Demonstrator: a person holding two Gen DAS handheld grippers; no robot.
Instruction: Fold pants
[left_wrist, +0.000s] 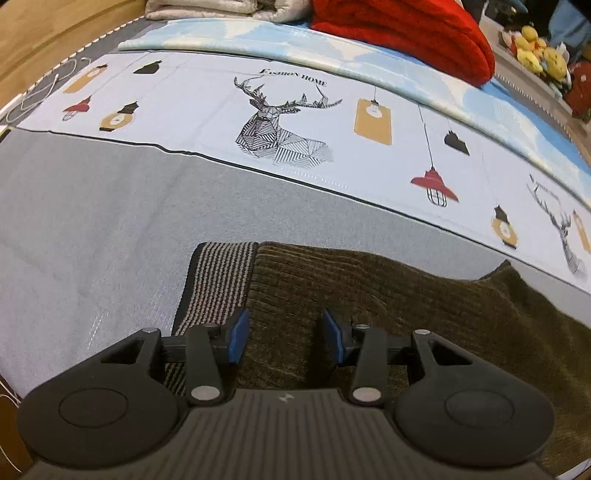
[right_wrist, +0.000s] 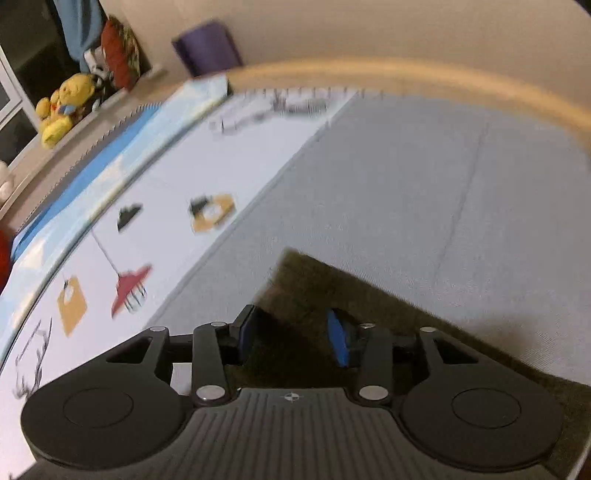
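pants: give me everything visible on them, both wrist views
The pants are dark olive-brown with a ribbed, corduroy-like texture and a striped black-and-tan waistband at their left end. They lie flat on the grey bed surface, with a slight ripple along the far edge. In the right wrist view a squared corner of the fabric shows, blurred. The left gripper and the right gripper are both open above the fabric; whether they touch it cannot be told.
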